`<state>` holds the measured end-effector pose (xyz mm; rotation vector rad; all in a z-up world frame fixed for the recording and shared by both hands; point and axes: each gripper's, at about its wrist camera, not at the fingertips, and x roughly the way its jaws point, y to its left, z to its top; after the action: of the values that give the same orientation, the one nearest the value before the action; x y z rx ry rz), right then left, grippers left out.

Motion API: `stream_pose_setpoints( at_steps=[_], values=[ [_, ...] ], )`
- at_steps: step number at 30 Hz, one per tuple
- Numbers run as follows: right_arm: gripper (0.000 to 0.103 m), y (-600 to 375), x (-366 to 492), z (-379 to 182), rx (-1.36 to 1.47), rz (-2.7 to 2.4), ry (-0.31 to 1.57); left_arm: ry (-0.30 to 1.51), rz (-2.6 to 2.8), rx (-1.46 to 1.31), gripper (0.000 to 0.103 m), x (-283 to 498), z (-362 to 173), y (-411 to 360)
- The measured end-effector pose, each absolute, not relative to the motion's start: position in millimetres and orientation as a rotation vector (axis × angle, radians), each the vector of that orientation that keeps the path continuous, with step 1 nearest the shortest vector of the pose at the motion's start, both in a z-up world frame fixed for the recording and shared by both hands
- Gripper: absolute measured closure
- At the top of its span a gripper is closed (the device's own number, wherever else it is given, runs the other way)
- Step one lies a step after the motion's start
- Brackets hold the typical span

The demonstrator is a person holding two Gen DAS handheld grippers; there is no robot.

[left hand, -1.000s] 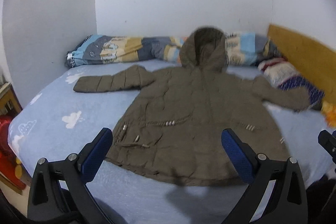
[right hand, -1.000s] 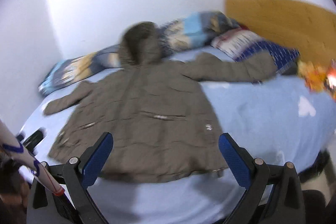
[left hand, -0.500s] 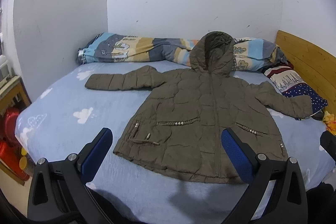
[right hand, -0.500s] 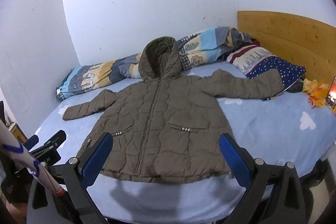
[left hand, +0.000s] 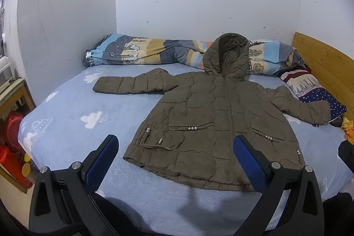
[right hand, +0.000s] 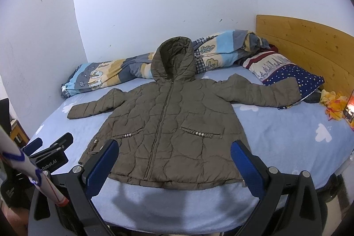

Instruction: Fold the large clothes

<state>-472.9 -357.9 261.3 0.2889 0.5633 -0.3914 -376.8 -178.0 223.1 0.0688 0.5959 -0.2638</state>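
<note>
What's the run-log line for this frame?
stage: pre-grasp | jacket: flat on bed, zipped, unfolded | left gripper: open, empty | right gripper: open, empty

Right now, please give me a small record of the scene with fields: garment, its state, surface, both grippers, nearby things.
garment: olive-brown quilted hooded jacket
state: spread flat, front up, zipped, sleeves out, hood resting on the rolled striped quilt
surface: light blue cloud-print bed sheet
left gripper: open, empty, above the jacket hem
right gripper: open, empty, above the hem
nearby: star-pattern pillow under the jacket's sleeve cuff; wooden headboard
</note>
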Motion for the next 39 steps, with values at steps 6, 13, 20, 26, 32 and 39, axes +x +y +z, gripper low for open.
stream_pose_setpoints(
  at_steps=[6, 13, 20, 26, 32, 39],
  values=[
    [0.0, -355.0, -477.6, 266.5, 0.287, -0.386, 0.551, 0.571, -0.267, 0.081, 0.0, -386.4, 227.1, -175.7],
    [0.0, -356.9, -489.4, 269.3, 0.302, -0.389, 0.526, 0.551, -0.279, 0.102, 0.0, -395.2, 233.5, -177.8],
    [0.0, -366.6, -496.5, 268.3, 0.318, -0.409, 0.516, 0.551, -0.295, 0.106, 0.0, -387.8, 232.4, -190.1],
    [0.0, -386.3, -489.3, 249.4, 0.359, -0.442, 0.574, 0.589, -0.305, 0.124, 0.0, -366.7, 219.8, -204.4],
    [0.0, -410.6, -473.2, 229.0, 0.402, -0.468, 0.626, 0.586, -0.326, 0.075, 0.0, -312.9, 231.2, -223.6],
    [0.0, -461.1, -447.9, 203.5, 0.503, -0.516, 0.672, 0.527, -0.418, 0.132, 0.0, -239.9, 228.3, -289.9]
  ],
)
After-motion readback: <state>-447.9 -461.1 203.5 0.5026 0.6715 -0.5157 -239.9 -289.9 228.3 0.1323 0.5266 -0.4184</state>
